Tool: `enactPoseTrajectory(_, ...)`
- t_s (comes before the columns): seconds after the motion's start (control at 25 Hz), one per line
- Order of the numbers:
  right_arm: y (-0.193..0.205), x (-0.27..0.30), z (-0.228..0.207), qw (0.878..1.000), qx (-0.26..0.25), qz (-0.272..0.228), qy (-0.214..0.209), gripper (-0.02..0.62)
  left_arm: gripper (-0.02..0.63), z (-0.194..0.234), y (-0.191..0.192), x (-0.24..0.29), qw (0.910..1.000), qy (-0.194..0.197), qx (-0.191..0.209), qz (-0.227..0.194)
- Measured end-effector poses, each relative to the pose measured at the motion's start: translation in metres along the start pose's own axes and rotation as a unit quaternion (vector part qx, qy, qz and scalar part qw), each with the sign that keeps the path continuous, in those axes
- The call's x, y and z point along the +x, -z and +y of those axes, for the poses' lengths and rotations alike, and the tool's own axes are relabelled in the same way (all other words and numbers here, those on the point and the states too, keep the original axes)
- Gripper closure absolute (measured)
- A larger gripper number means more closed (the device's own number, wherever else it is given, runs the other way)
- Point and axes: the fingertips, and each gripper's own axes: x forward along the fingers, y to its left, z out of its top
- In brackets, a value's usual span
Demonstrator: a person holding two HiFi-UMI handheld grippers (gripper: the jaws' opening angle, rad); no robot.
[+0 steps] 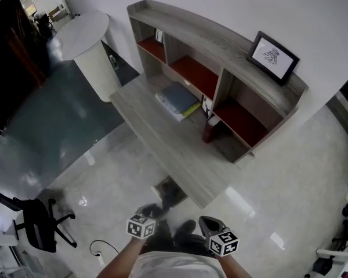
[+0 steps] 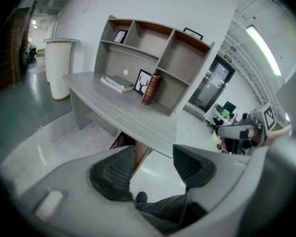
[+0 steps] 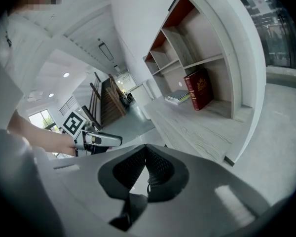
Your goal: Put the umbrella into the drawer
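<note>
The drawer [image 1: 166, 190] stands pulled out under the front edge of the grey desk [image 1: 162, 141]; the left gripper view shows its brown side [image 2: 122, 141]. Something dark lies inside it, and I cannot tell whether that is the umbrella. My left gripper [image 1: 152, 211] hangs above the floor in front of the drawer. Its jaws [image 2: 153, 154] stand apart with nothing between them. Just to its right is my right gripper [image 1: 208, 223], whose ribbed pads [image 3: 145, 151] meet at the tips and hold nothing. Each gripper shows in the other's view.
A hutch with red-backed compartments [image 1: 220, 68] tops the desk. On the desk lie a stack of books [image 1: 177, 100] and an upright red book [image 1: 209, 133]. A framed picture [image 1: 272, 57] sits on the hutch. A white round counter [image 1: 87, 39] and an office chair [image 1: 37, 225] stand left.
</note>
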Motion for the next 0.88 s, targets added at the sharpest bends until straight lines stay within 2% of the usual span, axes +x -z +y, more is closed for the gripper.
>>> enactPoseTrajectory(0.24, -0.002, 0.001, 0.030, 0.999, -0.036, 0.021, -0.018, 0.591, 0.400, -0.022, -0.005, -0.042, 0.9987, -0.012, 0.024, -0.044)
enactPoseTrajectory(0.48, -0.011, -0.004, 0.060, 0.999, -0.041, 0.001, -0.012, 0.591, 0.466, -0.046, -0.003, -0.088, 0.9945, -0.015, 0.075, -0.072)
enactPoseTrajectory(0.68, -0.007, -0.002, 0.080, 1.000, -0.027, -0.014, 0.009, 0.591, 0.532, -0.039, 0.008, -0.123, 0.9932, -0.019, 0.075, -0.087)
enactPoseTrajectory(0.88, 0.005, -0.004, 0.117, 0.999, -0.020, -0.019, 0.024, 0.591, 0.585, -0.027, 0.029, -0.171, 0.9935, -0.034, 0.049, -0.097)
